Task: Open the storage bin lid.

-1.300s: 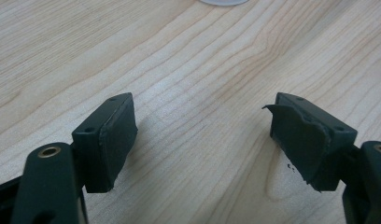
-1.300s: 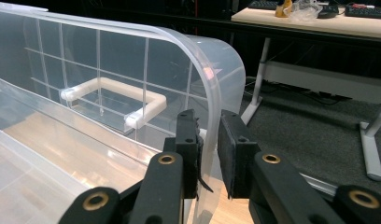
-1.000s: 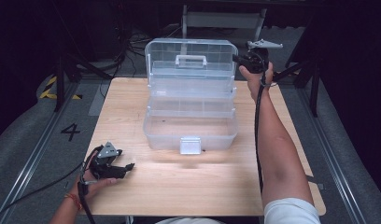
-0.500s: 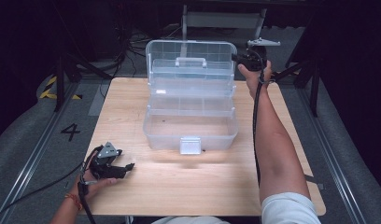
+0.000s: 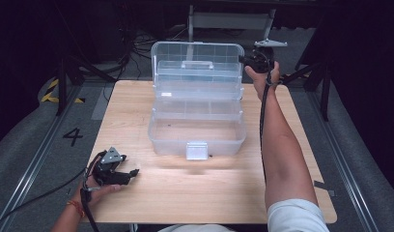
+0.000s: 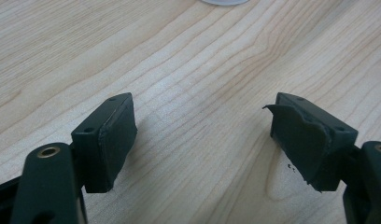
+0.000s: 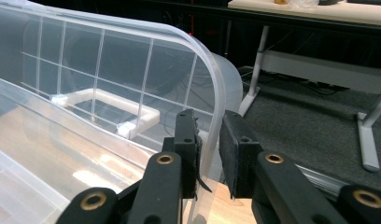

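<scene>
Lid (image 5: 197, 53) edge sits clamped in your right tongs (image 7: 209, 140); your left tongs (image 6: 202, 140) rest apart, empty, on the counter (image 5: 185, 188).

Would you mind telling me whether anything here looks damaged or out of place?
One thing: on the left gripper, the rubber pad of the finger on the right of its own view looks torn, its edge ragged and peeling from the finger. The clear plastic box stands open and looks sound.

Black claw (image 5: 131, 172), brass screws, white sleeve (image 5: 296, 217), orange wristband (image 5: 75, 207)
</scene>
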